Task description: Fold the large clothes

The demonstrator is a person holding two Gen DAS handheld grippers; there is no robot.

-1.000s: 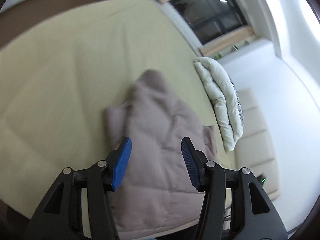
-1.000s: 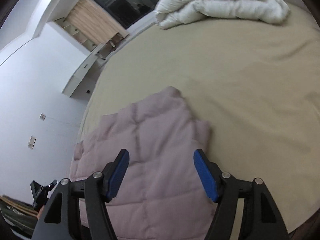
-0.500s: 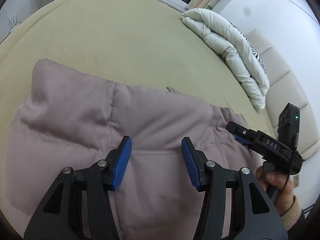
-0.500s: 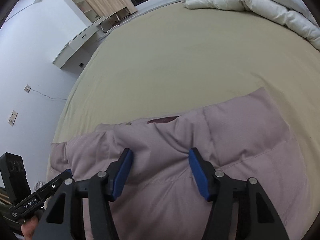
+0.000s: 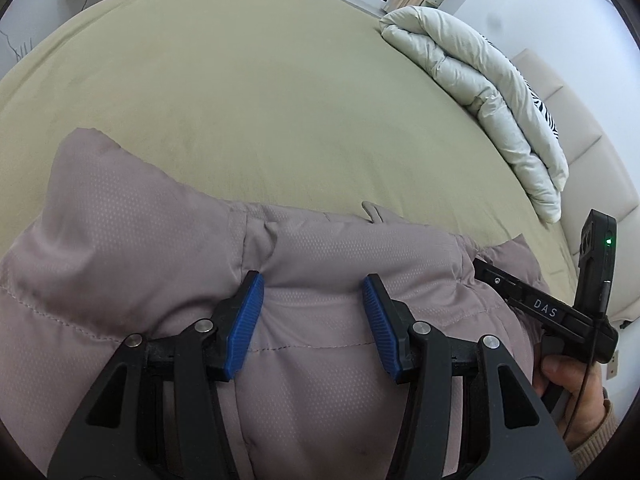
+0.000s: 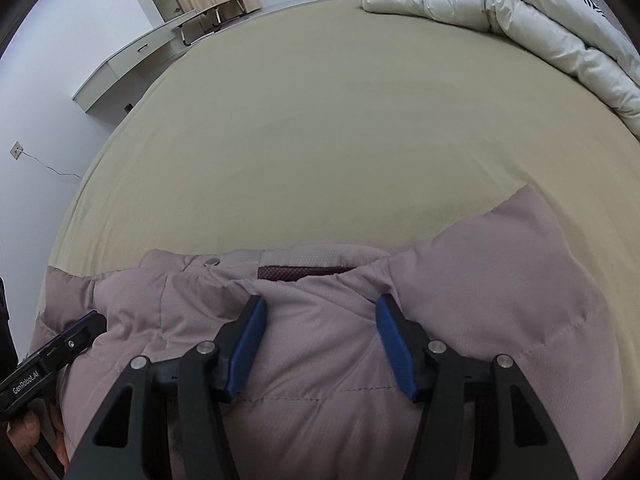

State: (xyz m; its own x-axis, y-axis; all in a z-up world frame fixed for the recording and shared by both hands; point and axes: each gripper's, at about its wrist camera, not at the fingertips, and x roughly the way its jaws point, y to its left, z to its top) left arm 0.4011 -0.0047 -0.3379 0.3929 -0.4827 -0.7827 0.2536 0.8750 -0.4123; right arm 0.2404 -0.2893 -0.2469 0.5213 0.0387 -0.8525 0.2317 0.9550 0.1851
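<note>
On the bed point(image 5: 280, 80), near edge, the jacket point(image 5: 160, 240) lies flat. Your left gripper point(image 5: 312, 316) and right gripper point(image 6: 318, 336) are half open over its collar edge, holding nothing. Likely grab step; next, pinch fabric.

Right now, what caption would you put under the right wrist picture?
Open right claw poised over a puffy mauve jacket on the beige bed.

Wide bare bedsheet point(image 5: 260, 92) beyond the puffy jacket point(image 5: 132, 248), rolled duvet point(image 5: 472, 80) blocking the far right edge
</note>
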